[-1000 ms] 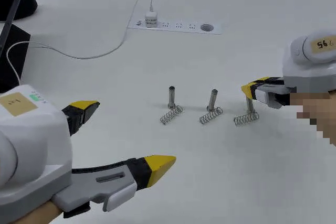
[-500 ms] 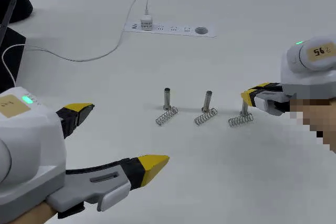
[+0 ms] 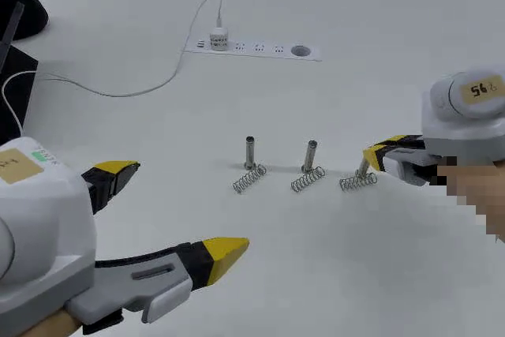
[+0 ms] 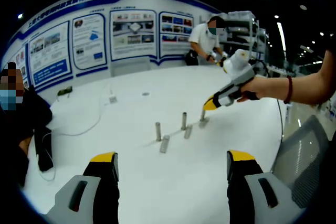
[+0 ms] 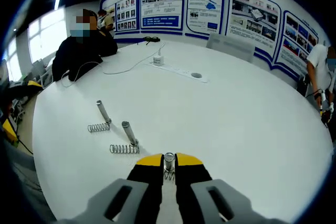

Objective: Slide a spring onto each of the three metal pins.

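Three short metal pins are on the white table: the left pin (image 3: 249, 151), the middle pin (image 3: 310, 155) and the right pin (image 3: 363, 168). A spring lies flat by each: (image 3: 249, 179), (image 3: 308, 179), (image 3: 357, 182). My right gripper (image 3: 372, 157) is shut on the top of the right pin, whose tip (image 5: 169, 158) shows between the yellow tips. The other two pins (image 5: 102, 111) (image 5: 127, 132) lie beyond it. My left gripper (image 3: 170, 209) (image 4: 172, 158) is open, low at the near left, well apart from the pins (image 4: 157, 131).
A white power strip (image 3: 252, 48) with a plug (image 3: 218, 39) and a cable (image 3: 134, 88) lies at the back. Black equipment (image 3: 9, 76) sits at the left edge. People are around the table (image 4: 207, 35) (image 5: 84, 40). Bare table lies between the grippers.
The head camera has shifted. My right gripper has settled a little lower over the right pin, which now seems to lean. The left gripper stays open in place.
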